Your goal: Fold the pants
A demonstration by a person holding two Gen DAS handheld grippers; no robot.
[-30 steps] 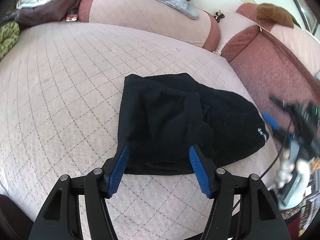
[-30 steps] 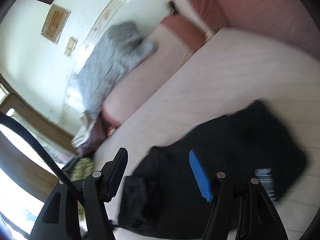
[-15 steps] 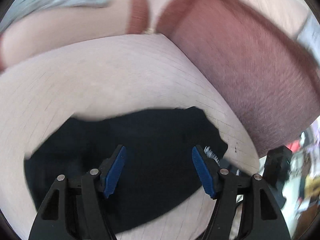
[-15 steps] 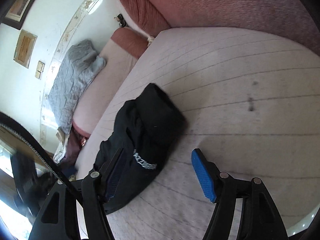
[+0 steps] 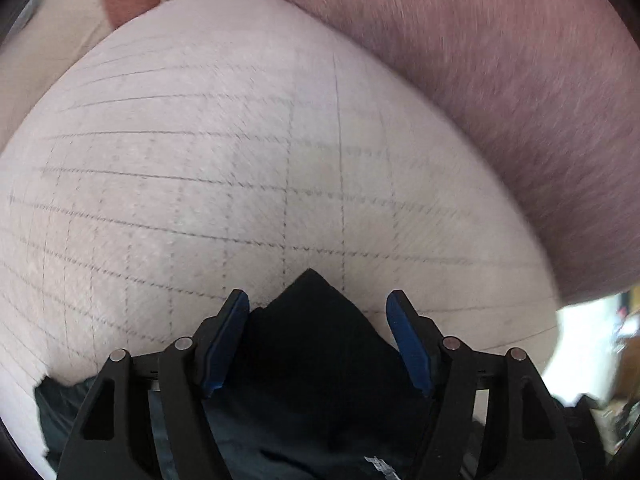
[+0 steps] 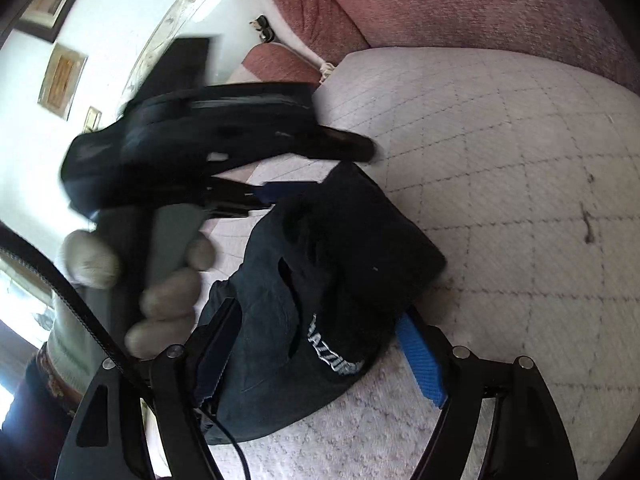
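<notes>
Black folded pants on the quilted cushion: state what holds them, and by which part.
Nothing holds the black folded pants. Both the left gripper and the right gripper have open jaws straddling the bundle, unclamped, on the quilted cushion.

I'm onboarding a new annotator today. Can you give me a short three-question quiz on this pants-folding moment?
1. True or false: the black folded pants lie on the pale quilted bed cover.
2. Multiple choice: the right gripper is A) open, straddling the pants; B) shut on the pants; C) out of view.
3. Fill in: in the left wrist view, a pointed corner of the pants sits between the ____ pads of the left gripper.

Key: 1 true; 2 A; 3 blue.
</notes>
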